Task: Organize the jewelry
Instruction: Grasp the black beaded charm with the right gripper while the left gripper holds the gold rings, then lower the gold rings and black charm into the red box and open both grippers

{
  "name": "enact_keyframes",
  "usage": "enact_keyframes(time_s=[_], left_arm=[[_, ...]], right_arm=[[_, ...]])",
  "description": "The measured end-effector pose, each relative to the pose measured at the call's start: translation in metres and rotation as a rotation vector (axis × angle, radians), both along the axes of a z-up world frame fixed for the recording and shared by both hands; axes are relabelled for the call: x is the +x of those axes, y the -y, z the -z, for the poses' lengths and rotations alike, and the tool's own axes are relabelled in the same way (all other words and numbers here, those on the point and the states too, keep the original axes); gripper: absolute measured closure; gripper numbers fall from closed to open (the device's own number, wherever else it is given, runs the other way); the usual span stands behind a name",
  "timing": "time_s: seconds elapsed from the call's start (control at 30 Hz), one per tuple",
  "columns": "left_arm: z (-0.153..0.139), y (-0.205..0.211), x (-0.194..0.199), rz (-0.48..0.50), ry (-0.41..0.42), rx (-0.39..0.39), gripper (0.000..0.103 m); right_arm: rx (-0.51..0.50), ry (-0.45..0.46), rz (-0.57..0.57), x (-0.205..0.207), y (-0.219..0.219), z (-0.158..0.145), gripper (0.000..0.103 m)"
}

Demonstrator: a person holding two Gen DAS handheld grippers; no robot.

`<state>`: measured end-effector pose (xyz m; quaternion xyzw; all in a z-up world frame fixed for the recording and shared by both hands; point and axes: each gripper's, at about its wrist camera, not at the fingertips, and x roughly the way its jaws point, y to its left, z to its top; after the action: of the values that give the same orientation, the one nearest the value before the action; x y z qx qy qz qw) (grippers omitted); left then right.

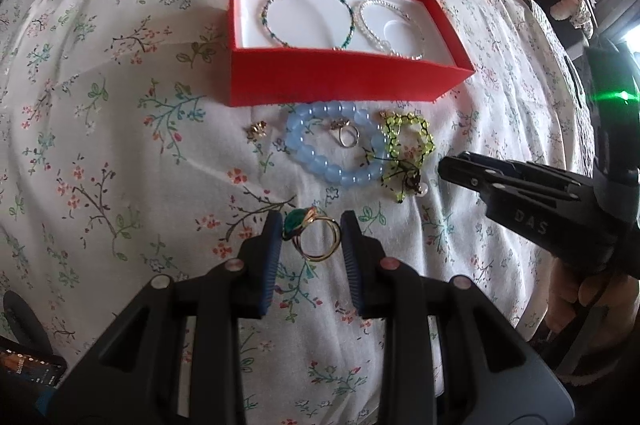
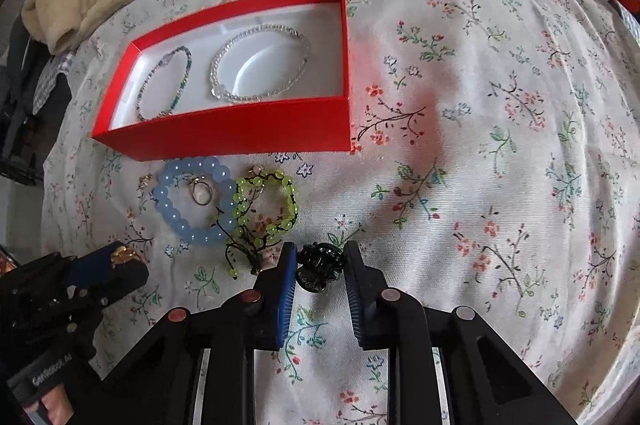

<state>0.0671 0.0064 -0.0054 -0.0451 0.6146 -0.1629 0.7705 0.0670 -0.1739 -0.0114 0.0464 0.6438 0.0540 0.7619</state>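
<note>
while both grippers point steeply down, left gripper [image 1: 307, 229] clamps gold ring [image 1: 316, 239].

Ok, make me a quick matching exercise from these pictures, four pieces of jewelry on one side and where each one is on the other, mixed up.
Things:
1. green-stone ring
2. black hair clip
3. clear bead bracelet
4. silver ring

Places:
A. inside the red box
B. inside the blue bead bracelet
C. between the left gripper fingers
D. between the right gripper fingers

Pairs: 1-C, 2-D, 3-A, 4-B
</note>
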Motion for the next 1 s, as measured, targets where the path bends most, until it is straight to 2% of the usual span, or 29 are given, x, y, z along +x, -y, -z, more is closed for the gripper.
enact_keyframes(time_s=[0.57, 1.0], left_arm=[[-0.041, -0.010, -0.004, -0.038, 0.152, 0.011, 0.071], [-0.058, -0.014, 0.017, -0.101, 0.228, -0.088, 0.071]], right_arm=[[0.072, 0.112, -0.008, -0.018, 0.013, -0.054, 0.079], [0.144, 0.173, 0.035, 0.000, 0.015, -0.077, 0.079]])
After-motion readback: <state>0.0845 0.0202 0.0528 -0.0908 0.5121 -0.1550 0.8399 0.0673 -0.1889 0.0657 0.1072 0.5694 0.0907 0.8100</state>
